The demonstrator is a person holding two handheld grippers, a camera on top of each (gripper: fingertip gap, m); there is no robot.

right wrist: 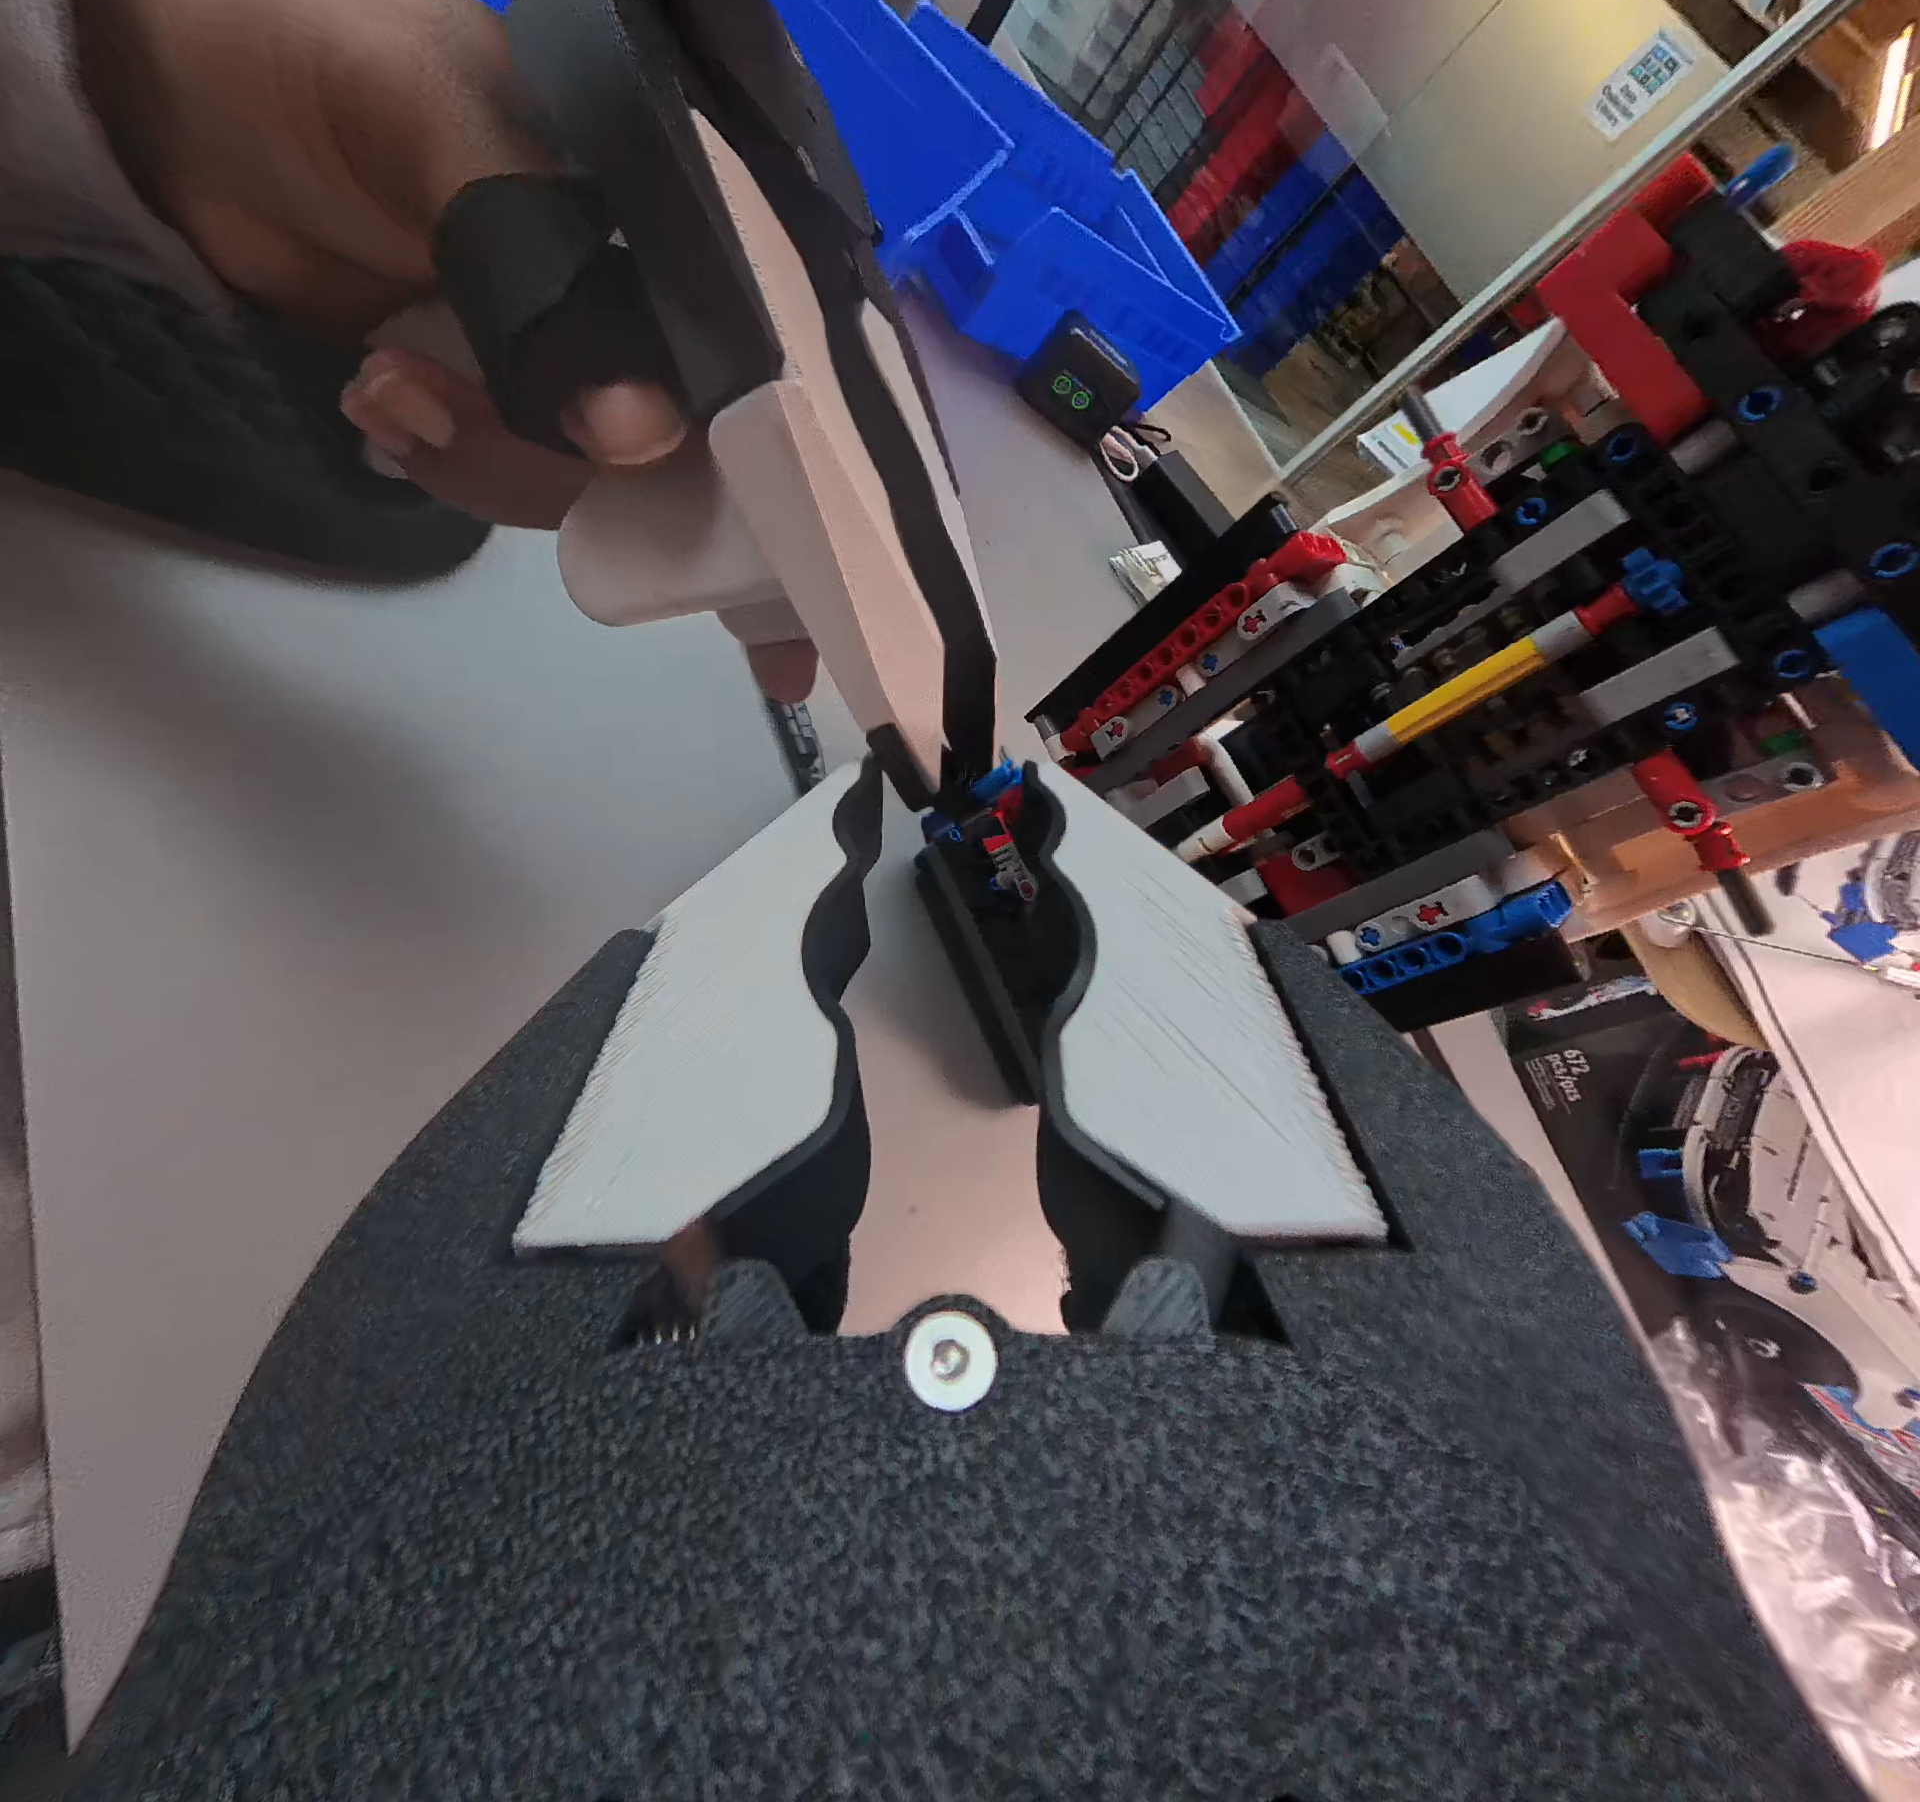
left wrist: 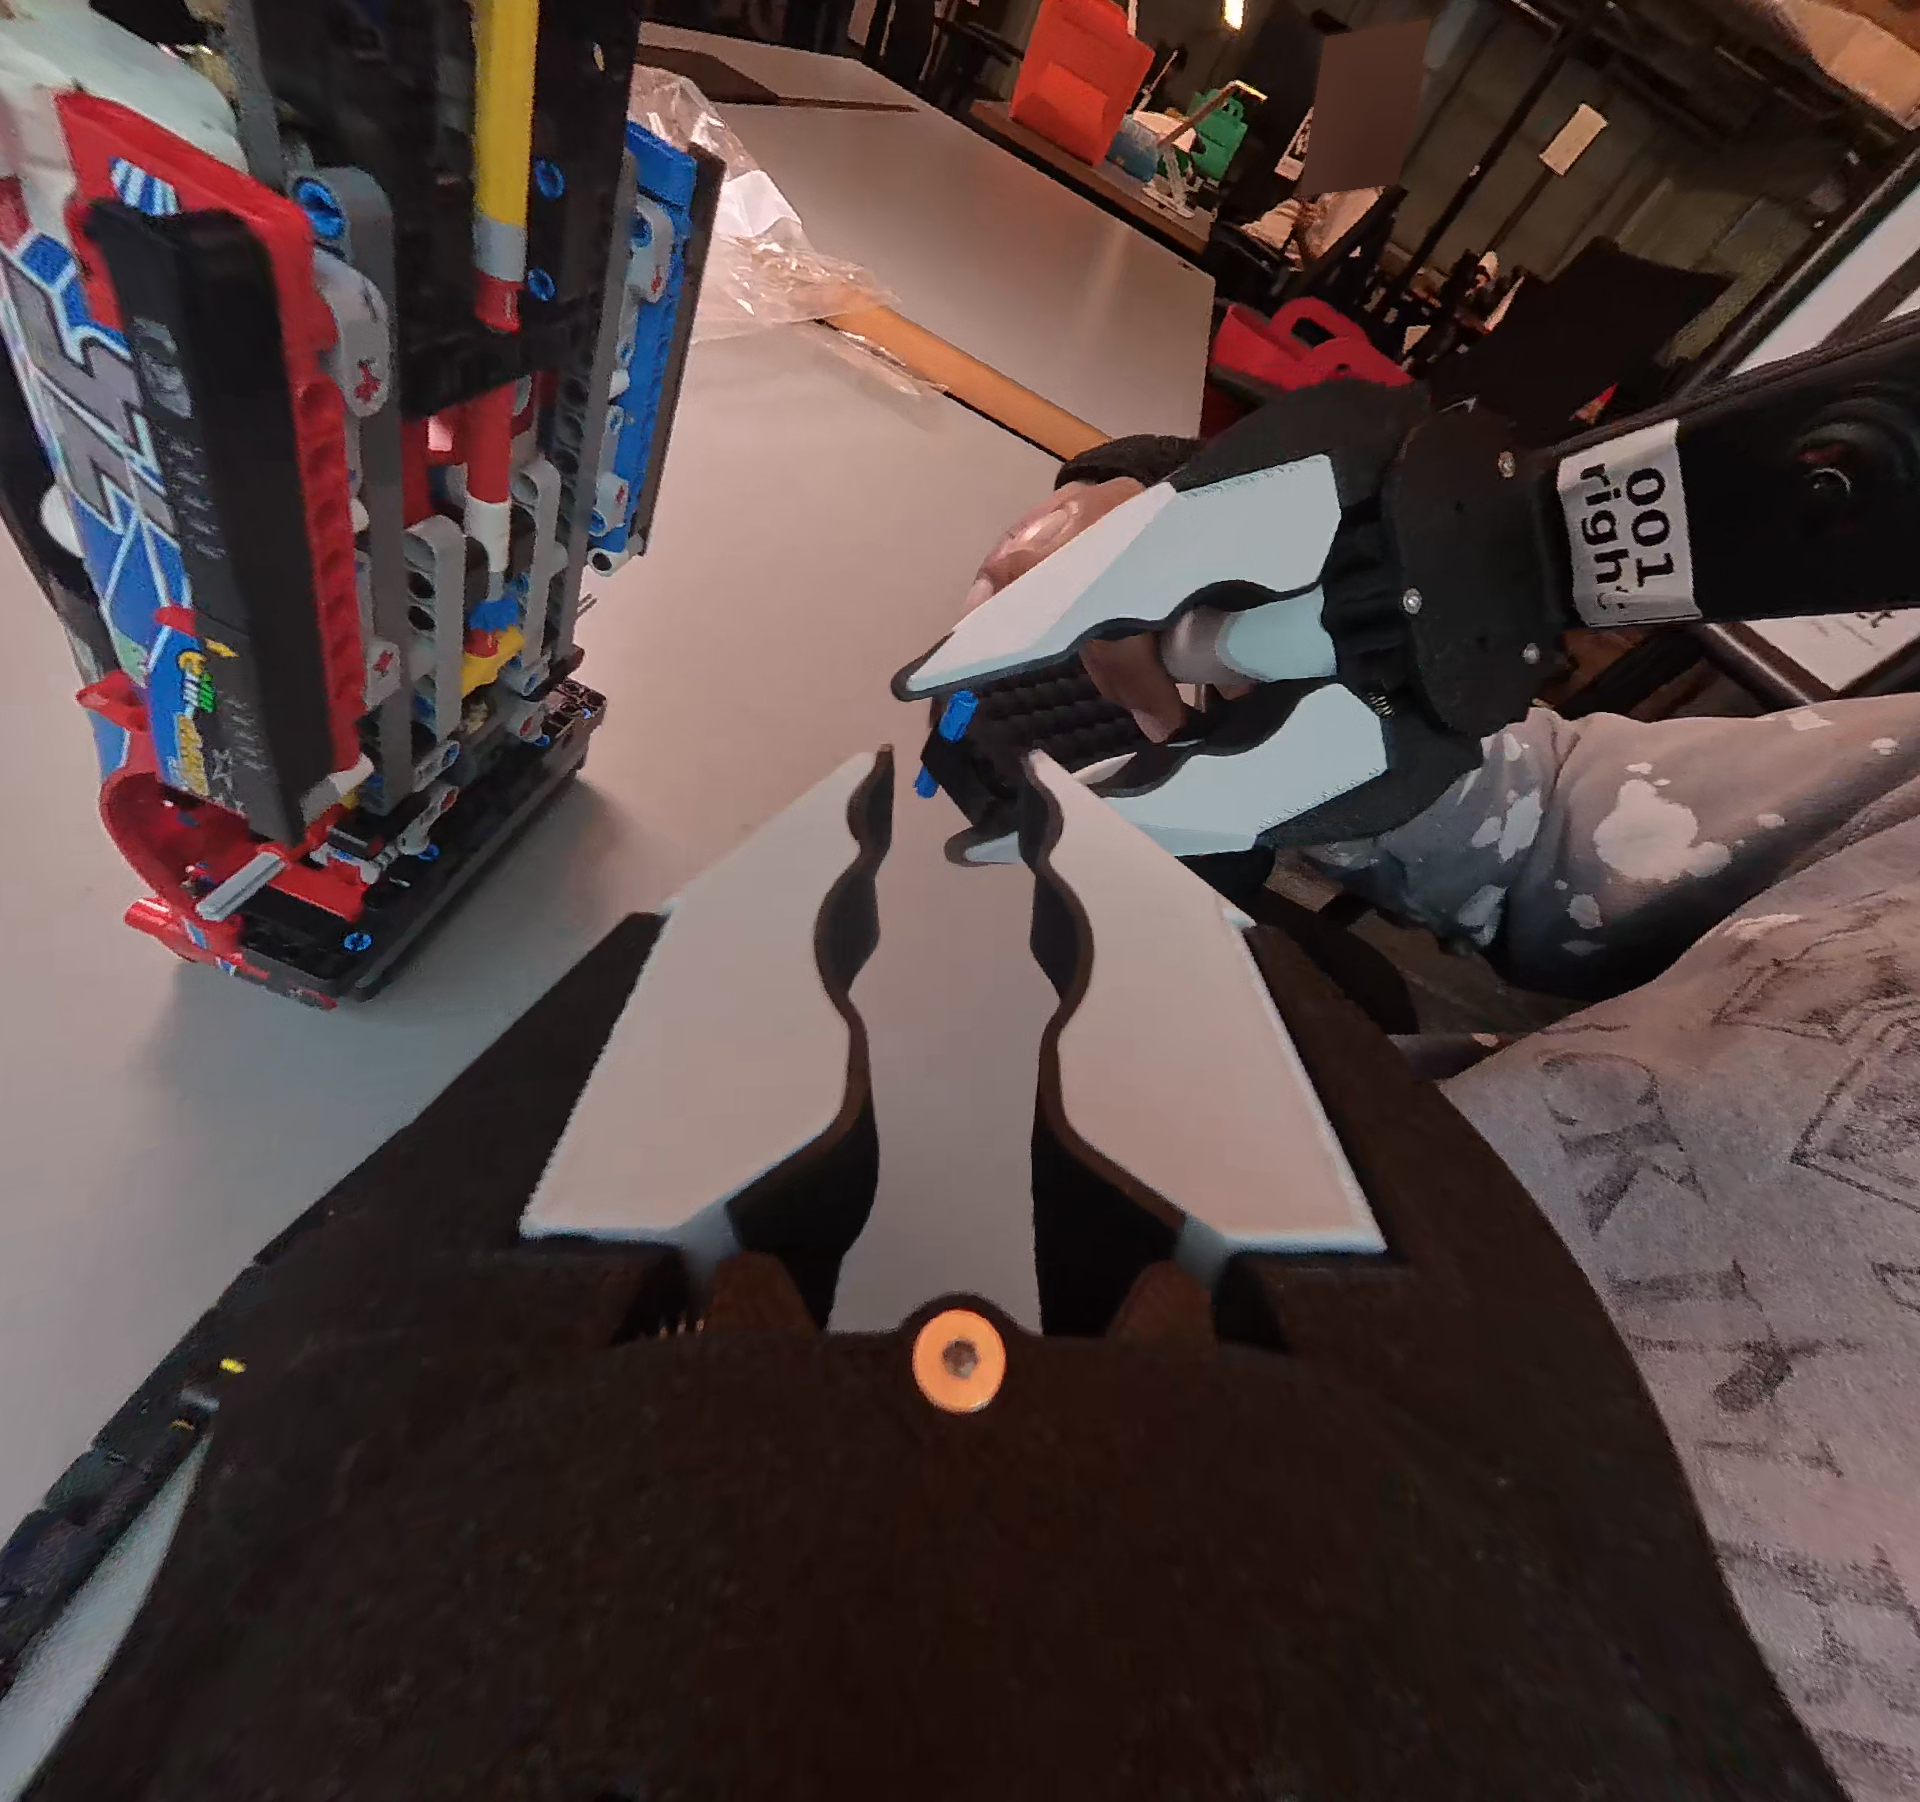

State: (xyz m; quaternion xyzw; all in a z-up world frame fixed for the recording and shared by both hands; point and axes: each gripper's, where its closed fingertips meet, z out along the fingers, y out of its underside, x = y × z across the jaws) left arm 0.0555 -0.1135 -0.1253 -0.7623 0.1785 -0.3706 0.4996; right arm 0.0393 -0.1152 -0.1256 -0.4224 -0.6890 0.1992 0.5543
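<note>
Gripping small black brick piece [right wrist: 992, 931]: right claw [right wrist: 961, 796]. Left claw [left wrist: 956, 765] open, empty, tips nearly touching piece.

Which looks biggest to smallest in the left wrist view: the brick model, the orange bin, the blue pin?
1. Brick model, largest, though it stands nearest the camera.
2. Orange bin, smaller, but far off.
3. Blue pin, smallest, on the piece in the right gripper.

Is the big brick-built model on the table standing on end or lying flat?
Standing on end. In the left wrist view the brick model rises tall from one narrow end resting on the grey table, with its long beams running vertically.
</note>
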